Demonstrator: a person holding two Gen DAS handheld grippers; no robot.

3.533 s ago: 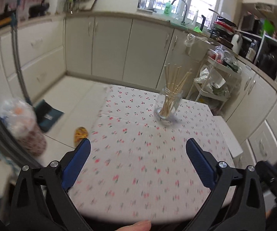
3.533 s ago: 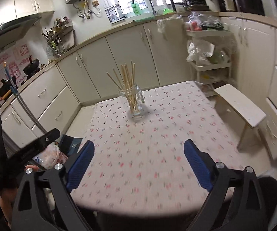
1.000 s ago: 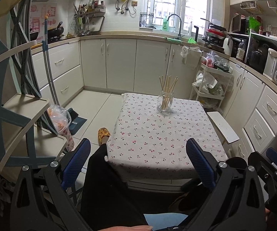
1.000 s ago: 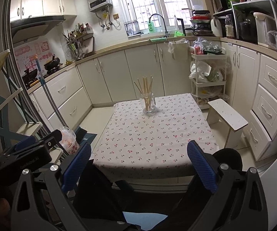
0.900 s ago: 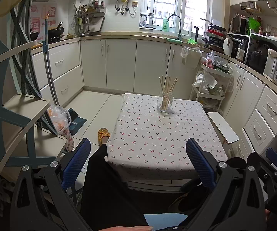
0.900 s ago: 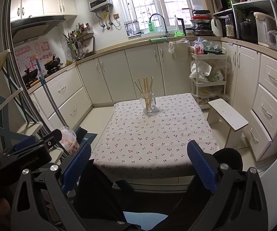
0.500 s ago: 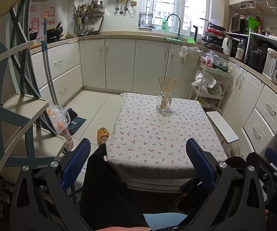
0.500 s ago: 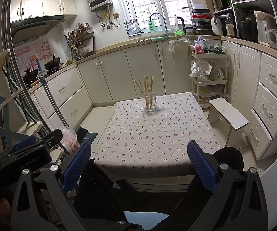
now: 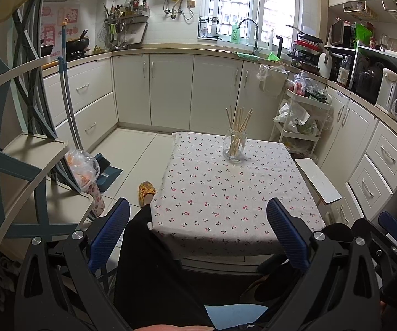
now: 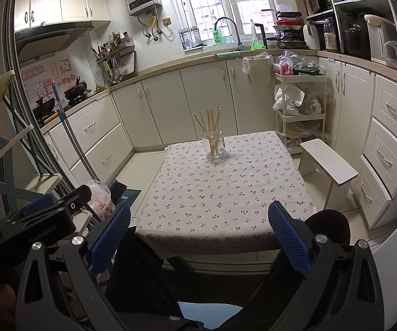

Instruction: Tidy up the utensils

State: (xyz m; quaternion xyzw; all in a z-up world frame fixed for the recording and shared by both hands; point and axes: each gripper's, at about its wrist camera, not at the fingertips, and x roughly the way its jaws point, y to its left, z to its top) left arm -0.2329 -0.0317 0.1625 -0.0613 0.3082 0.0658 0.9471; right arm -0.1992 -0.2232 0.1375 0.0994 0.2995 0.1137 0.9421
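Observation:
A clear glass jar [image 9: 234, 146] [image 10: 214, 146] stands upright at the far end of a low table with a cherry-print cloth [image 9: 226, 193] [image 10: 220, 198]. Several wooden chopsticks [image 9: 238, 122] [image 10: 211, 127] stand in the jar, fanned out. My left gripper [image 9: 197, 230] is open and empty, held well back from the table over a person's dark-clothed lap. My right gripper [image 10: 197, 230] is open and empty too, equally far back. The left gripper's body also shows at the left edge of the right wrist view.
A white stool [image 9: 317, 180] [image 10: 327, 165] stands right of the table, a white trolley [image 10: 299, 110] with bags behind it. A shelf unit [image 9: 13, 149], a mop, a bagged container [image 9: 84, 171] and a dustpan stand left. A slippered foot [image 9: 146, 189] rests on the floor.
Since 3.5 s ago both grippers have pulled far back from the table, which looked close then. Over the last second the views barely shift. Both stay open.

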